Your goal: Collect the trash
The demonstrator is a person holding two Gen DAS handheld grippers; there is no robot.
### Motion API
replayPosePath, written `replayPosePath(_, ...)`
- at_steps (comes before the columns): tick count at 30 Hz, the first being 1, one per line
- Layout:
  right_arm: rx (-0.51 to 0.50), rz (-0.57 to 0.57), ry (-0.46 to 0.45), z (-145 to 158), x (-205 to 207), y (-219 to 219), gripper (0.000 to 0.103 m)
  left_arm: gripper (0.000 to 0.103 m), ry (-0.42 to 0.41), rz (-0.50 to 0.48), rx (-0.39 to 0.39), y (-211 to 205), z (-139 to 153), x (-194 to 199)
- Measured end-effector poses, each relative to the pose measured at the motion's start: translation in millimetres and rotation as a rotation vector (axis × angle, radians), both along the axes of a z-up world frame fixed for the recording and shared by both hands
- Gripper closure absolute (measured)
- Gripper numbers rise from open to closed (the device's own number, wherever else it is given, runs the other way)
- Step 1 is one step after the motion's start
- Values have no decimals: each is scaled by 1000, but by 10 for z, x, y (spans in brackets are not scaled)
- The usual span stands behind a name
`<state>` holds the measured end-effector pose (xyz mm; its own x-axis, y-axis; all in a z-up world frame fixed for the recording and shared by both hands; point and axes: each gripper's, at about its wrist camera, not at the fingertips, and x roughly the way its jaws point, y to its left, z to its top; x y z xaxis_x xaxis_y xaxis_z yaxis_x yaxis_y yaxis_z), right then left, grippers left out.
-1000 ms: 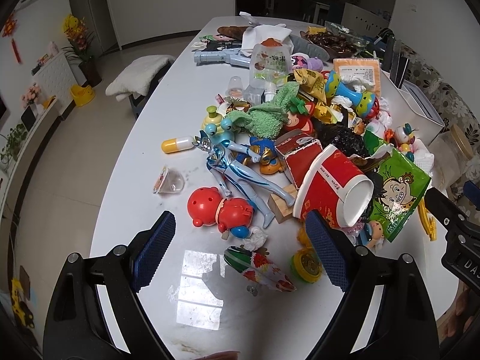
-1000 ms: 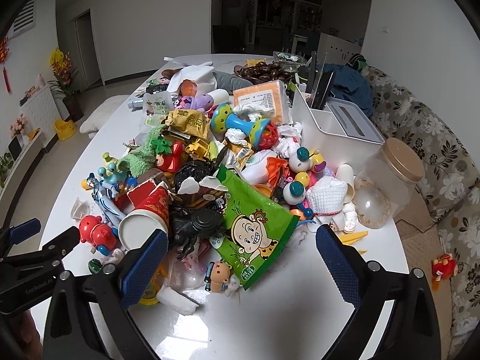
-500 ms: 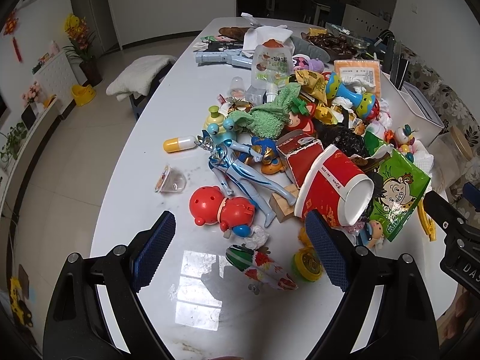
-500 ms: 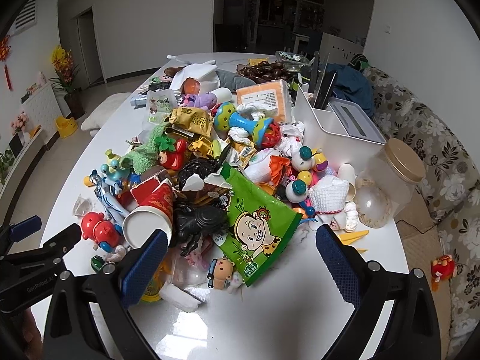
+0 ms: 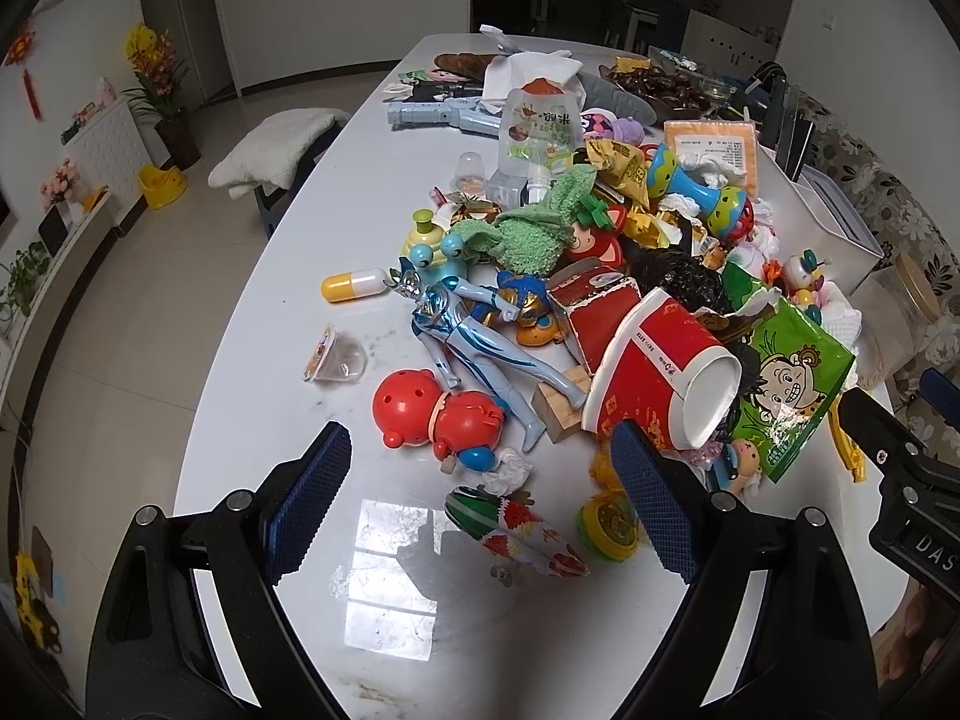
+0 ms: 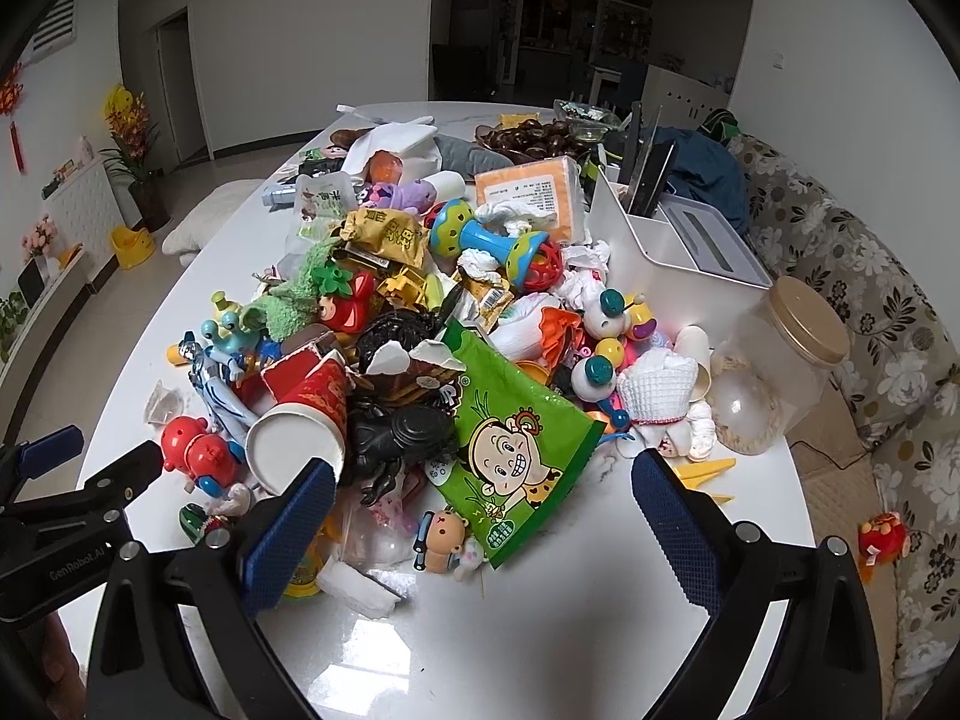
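Observation:
A heap of toys and trash covers the white table (image 5: 288,324). A red paper cup (image 5: 654,384) lies on its side with its mouth toward me; it also shows in the right wrist view (image 6: 300,426). A green snack bag (image 6: 516,438) lies in front of the heap, also seen in the left wrist view (image 5: 786,384). A clear jelly cup (image 5: 336,357) lies alone at the left. My left gripper (image 5: 480,504) is open and empty above the near table edge, just short of a red round toy (image 5: 432,414). My right gripper (image 6: 480,528) is open and empty, in front of the green bag.
A white storage box (image 6: 654,240) and a clear jar with a wooden lid (image 6: 774,360) stand at the right. A blue figure (image 5: 474,348), a crumpled wrapper (image 5: 516,525) and a yellow-green disc (image 5: 606,525) lie near the left gripper. A floral sofa (image 6: 870,300) borders the right side.
Both grippers have drifted slightly; the heap sits a little lower and nearer in both views. Nothing on the table has moved and both grippers stay open.

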<state>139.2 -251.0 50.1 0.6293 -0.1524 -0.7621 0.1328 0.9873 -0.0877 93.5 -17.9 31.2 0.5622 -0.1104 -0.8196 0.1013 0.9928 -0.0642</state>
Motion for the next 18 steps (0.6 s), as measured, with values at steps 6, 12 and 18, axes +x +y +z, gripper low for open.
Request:
replayPosePath(6,4,4,0,-2,-1,9,5,17,-2,-3,-3,-3,6,-12)
replayPosePath(12,4,7,3,-12,-8,27,5,17,-2,-6,-8,-8,7,-22)
replayPosePath(18,0,13,2,-22,-23,39,5,17,1,-4,-7,-8,2,-29)
